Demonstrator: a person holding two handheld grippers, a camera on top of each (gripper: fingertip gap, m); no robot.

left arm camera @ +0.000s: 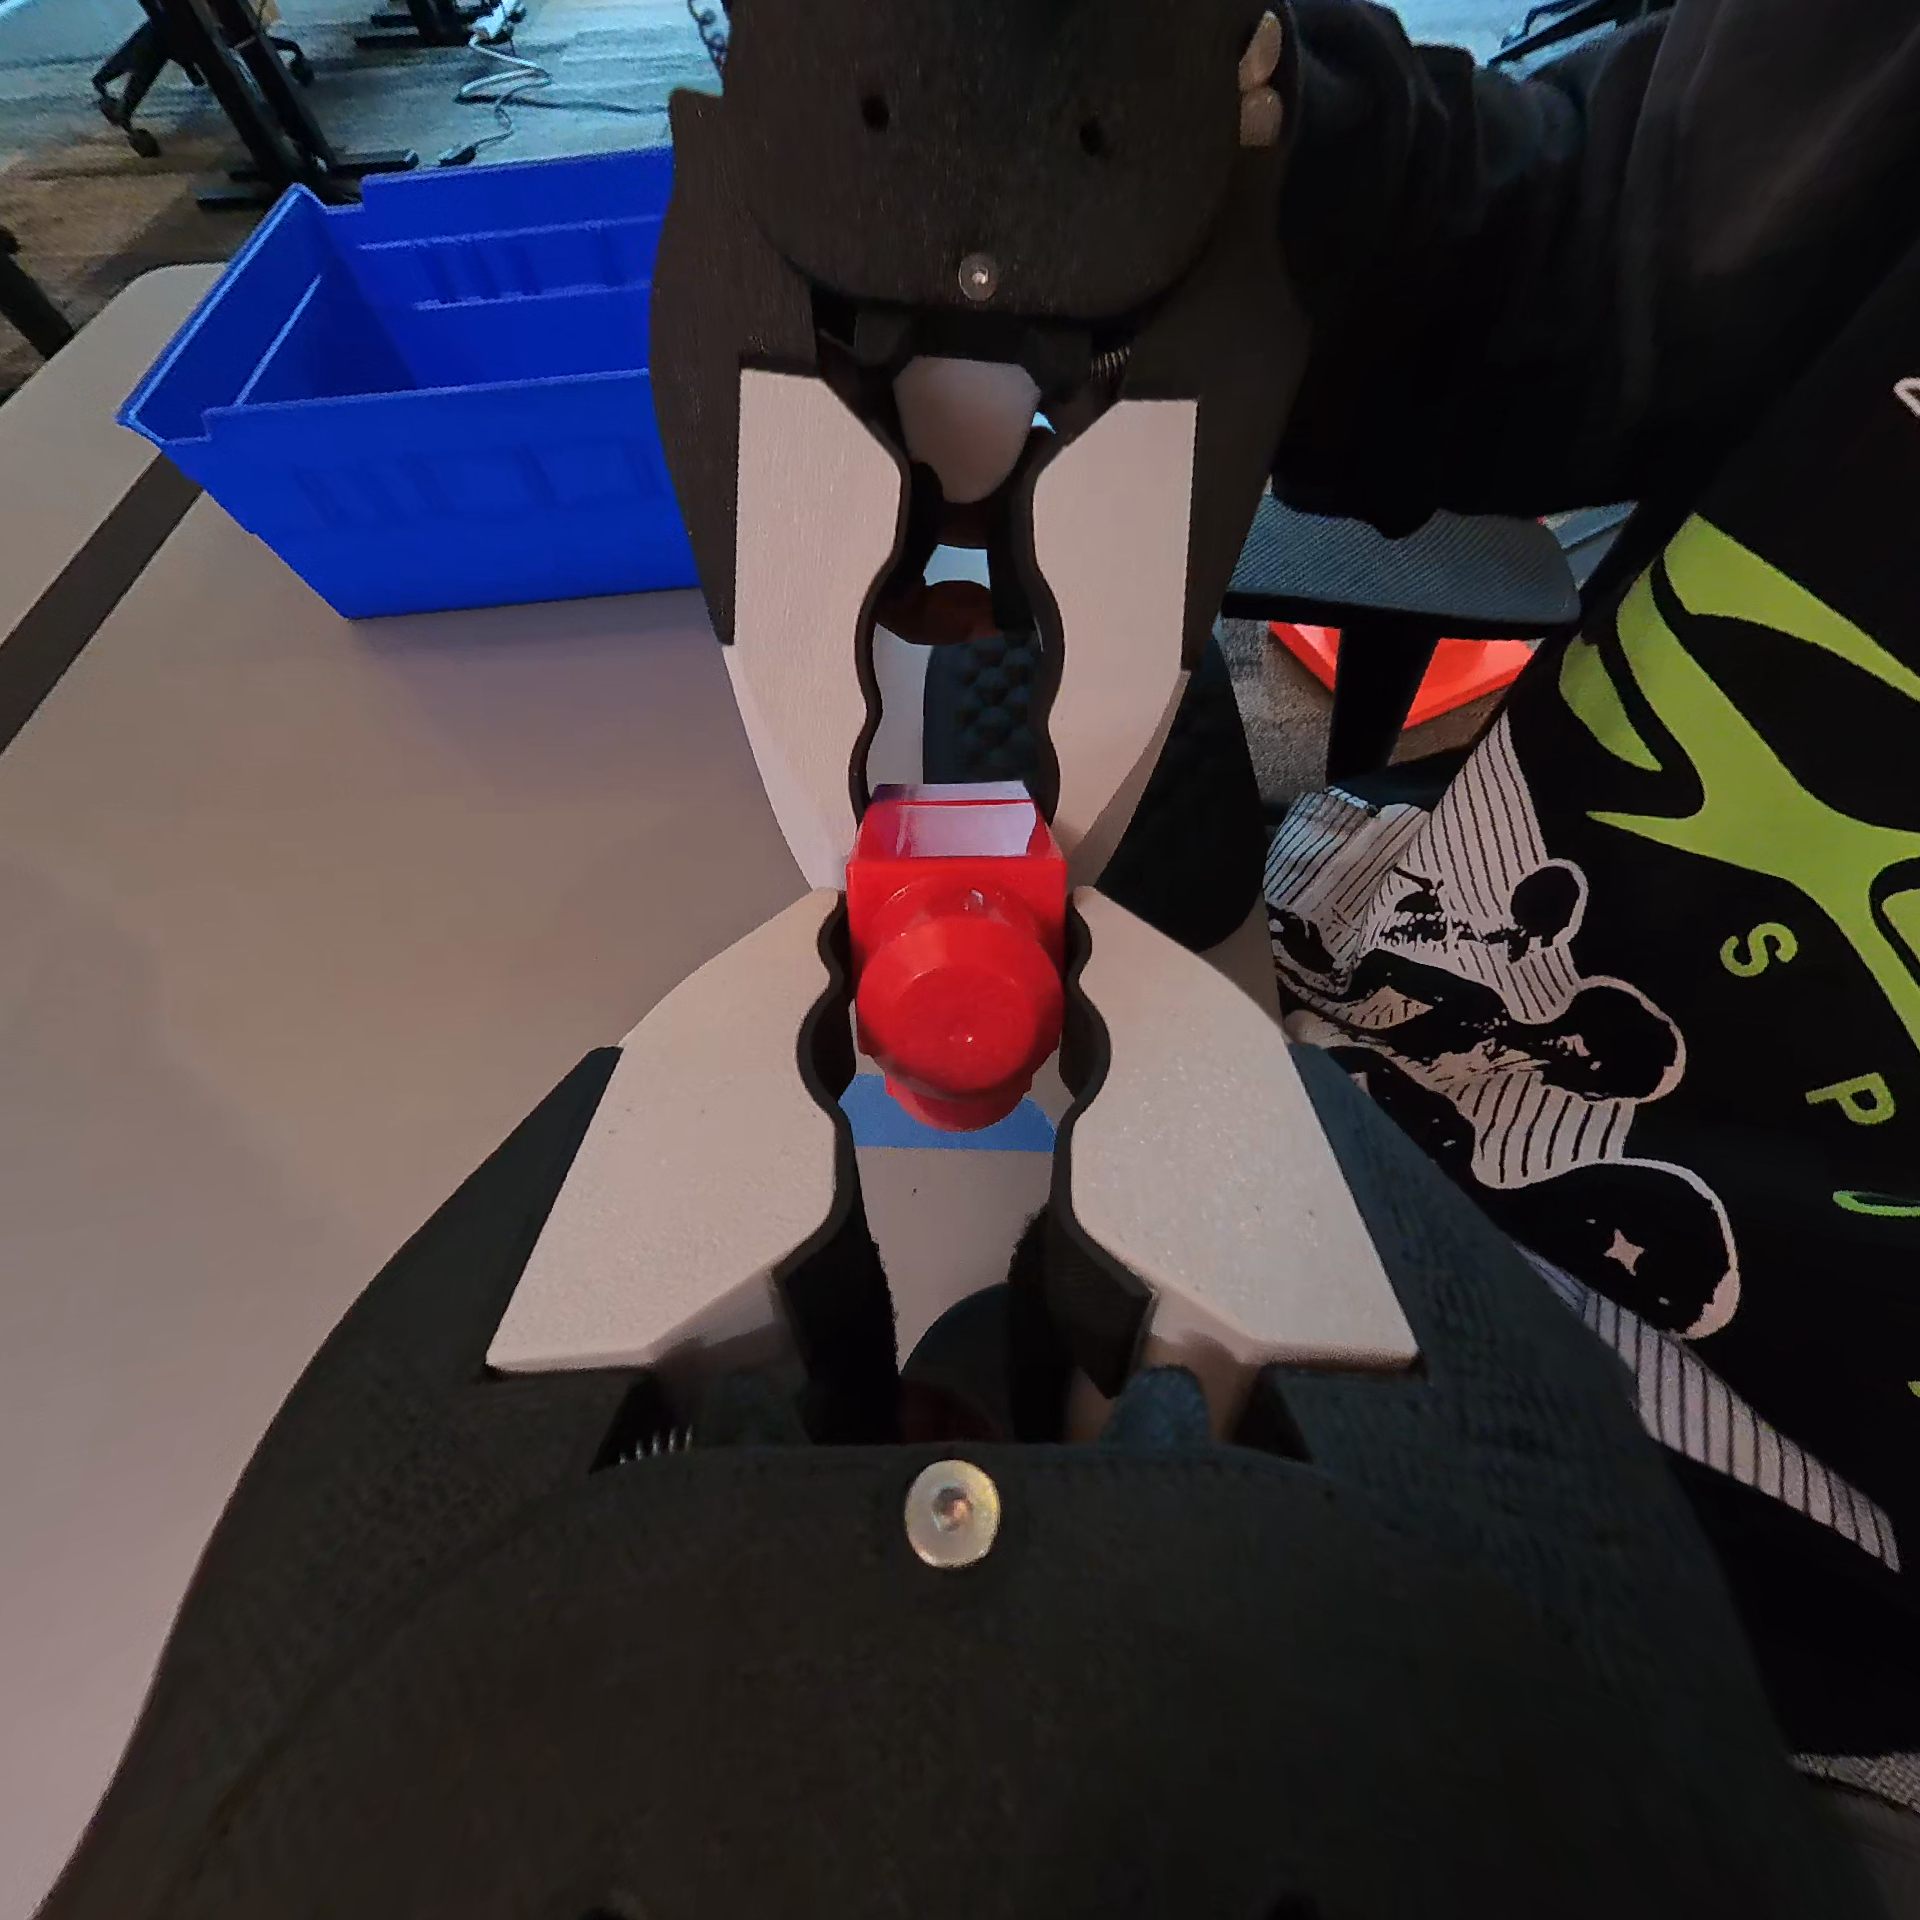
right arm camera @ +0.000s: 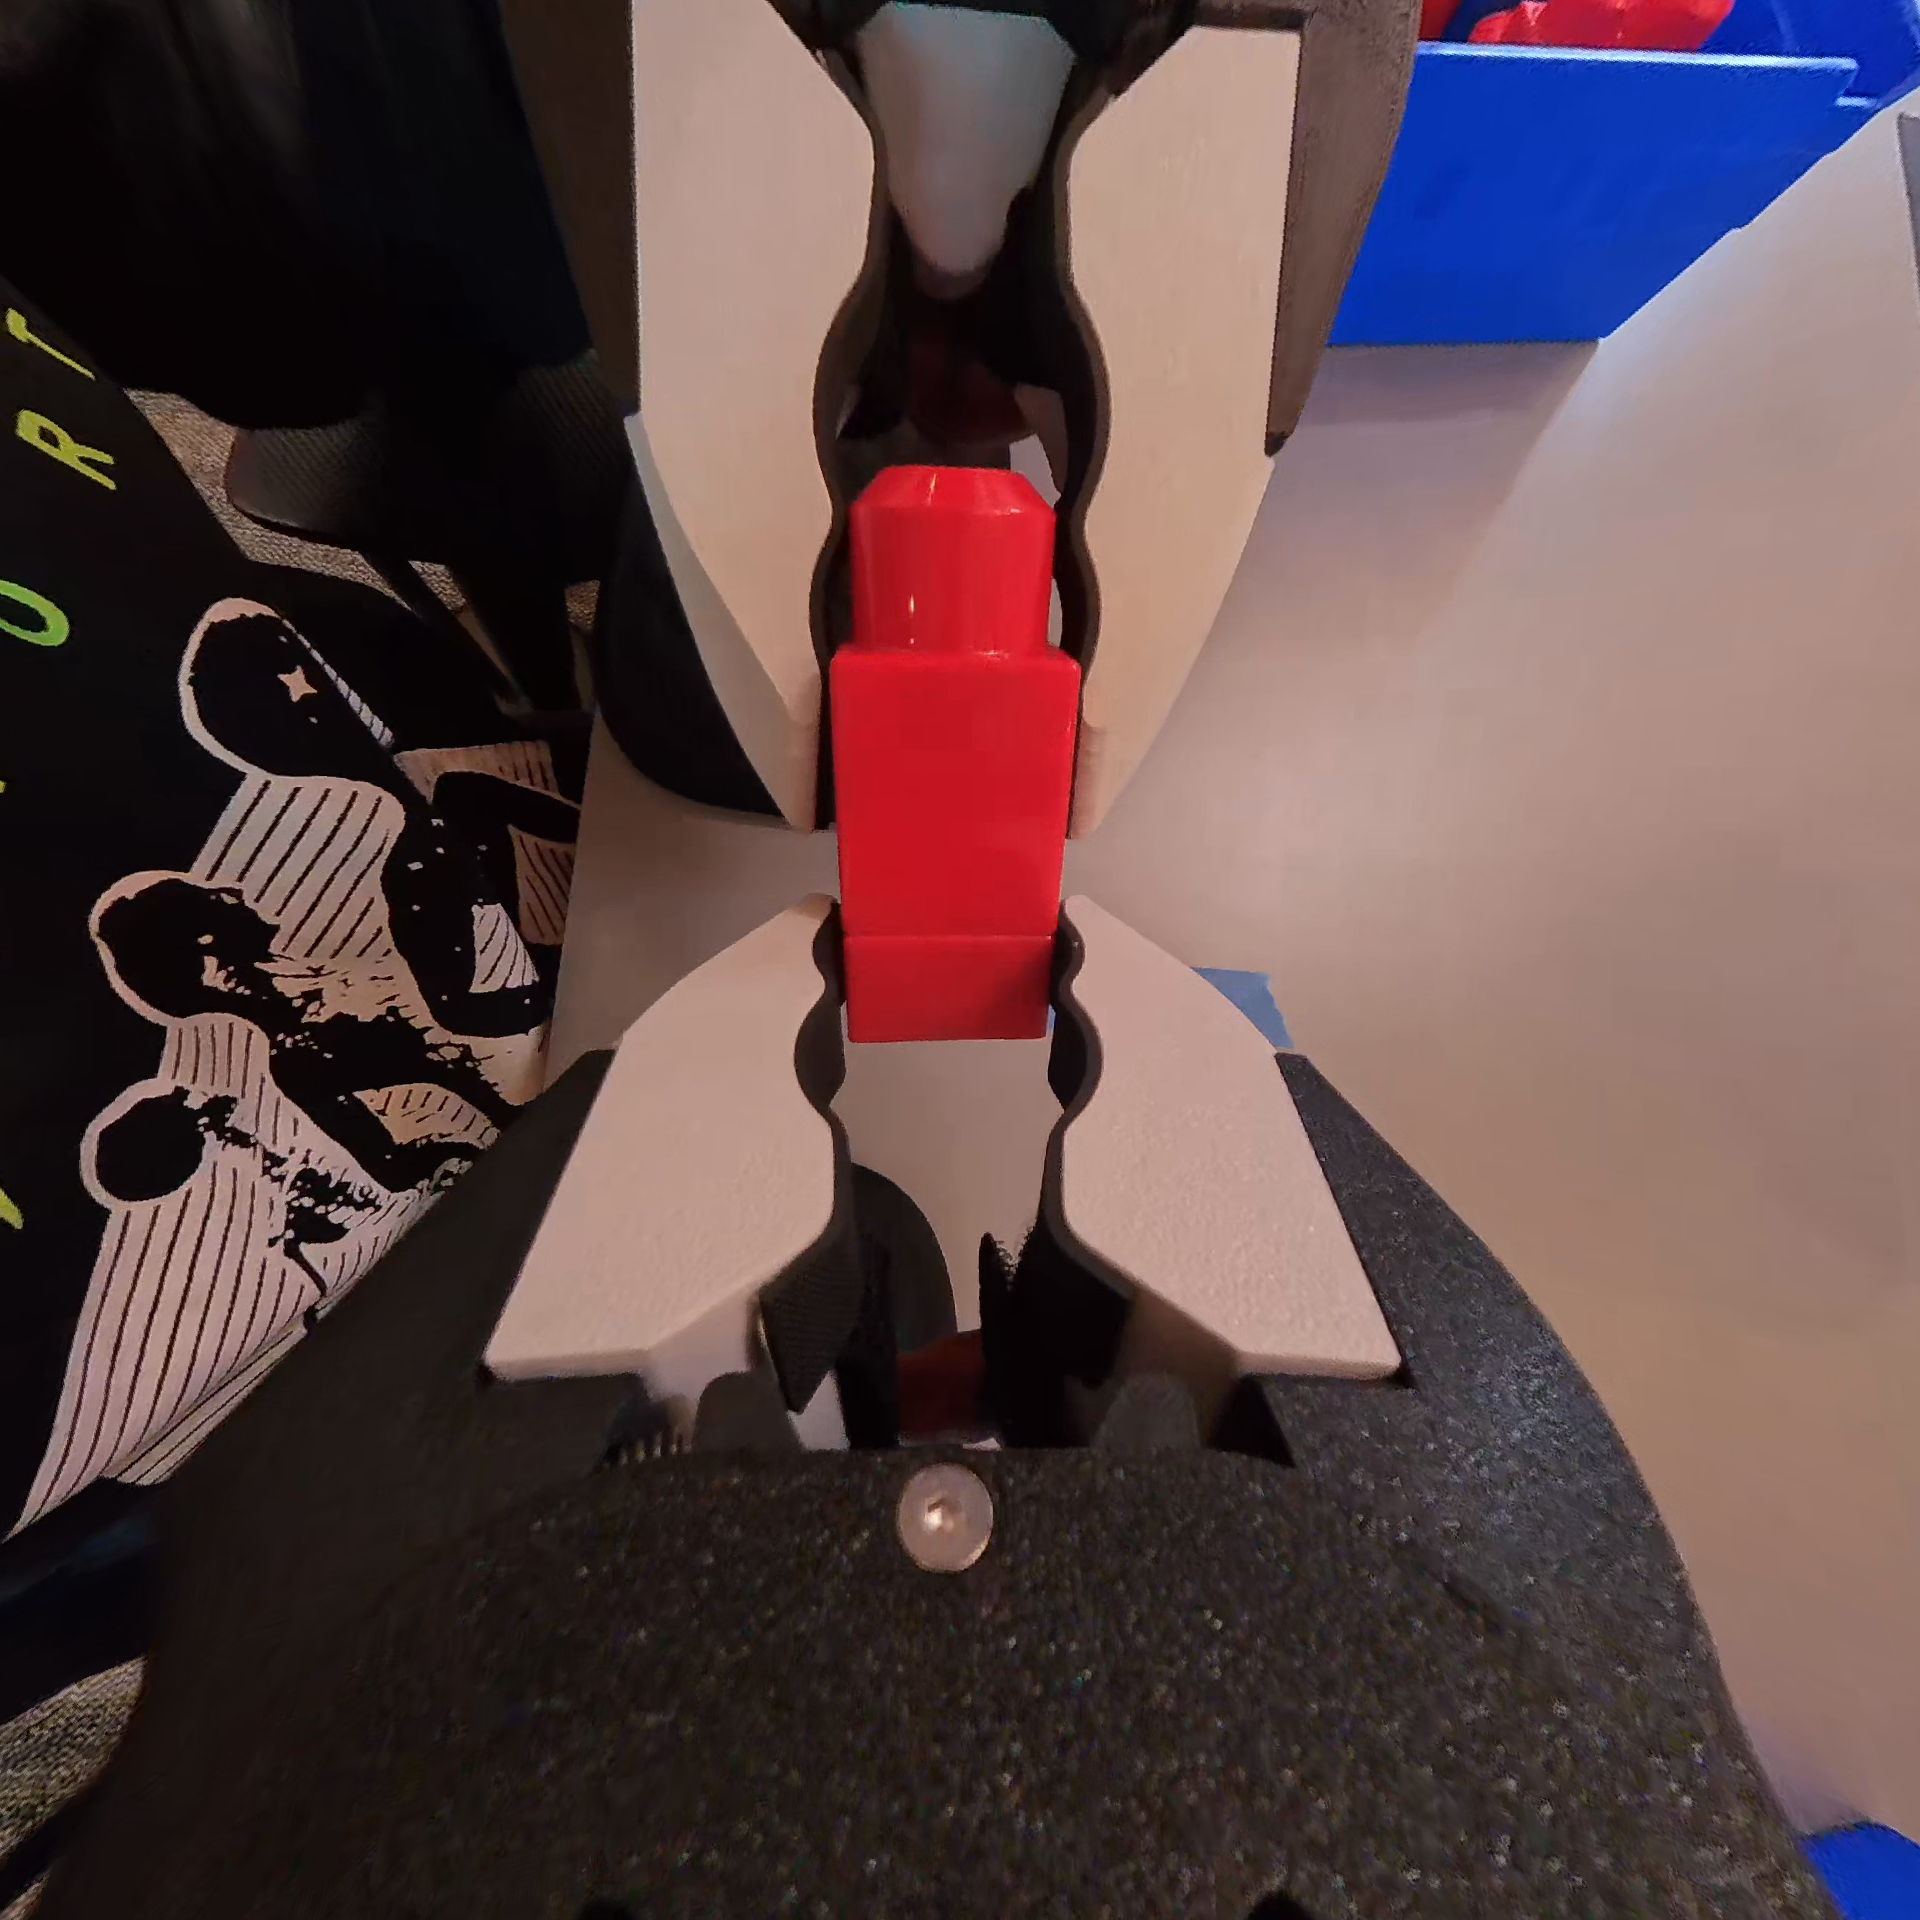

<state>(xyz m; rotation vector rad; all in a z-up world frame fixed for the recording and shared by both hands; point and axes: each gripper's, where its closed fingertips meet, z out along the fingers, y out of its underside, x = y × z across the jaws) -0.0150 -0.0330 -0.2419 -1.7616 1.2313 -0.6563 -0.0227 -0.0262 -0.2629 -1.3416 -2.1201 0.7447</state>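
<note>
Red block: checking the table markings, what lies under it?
Under the red block, blue tape shows on the table; the block hides the rest of it.

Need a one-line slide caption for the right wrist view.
Two tongs meet tip to tip over a pale table, both clamping red blocks; a blue bin sits behind.

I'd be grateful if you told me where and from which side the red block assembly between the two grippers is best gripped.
I would grip the red block assembly on its flat, parallel side faces, coming in end-on along its length. That is how the left gripper and right gripper each clamp one end. The round stud is narrower and curved, so it probably gives the wavy pads less to bear on.
</note>
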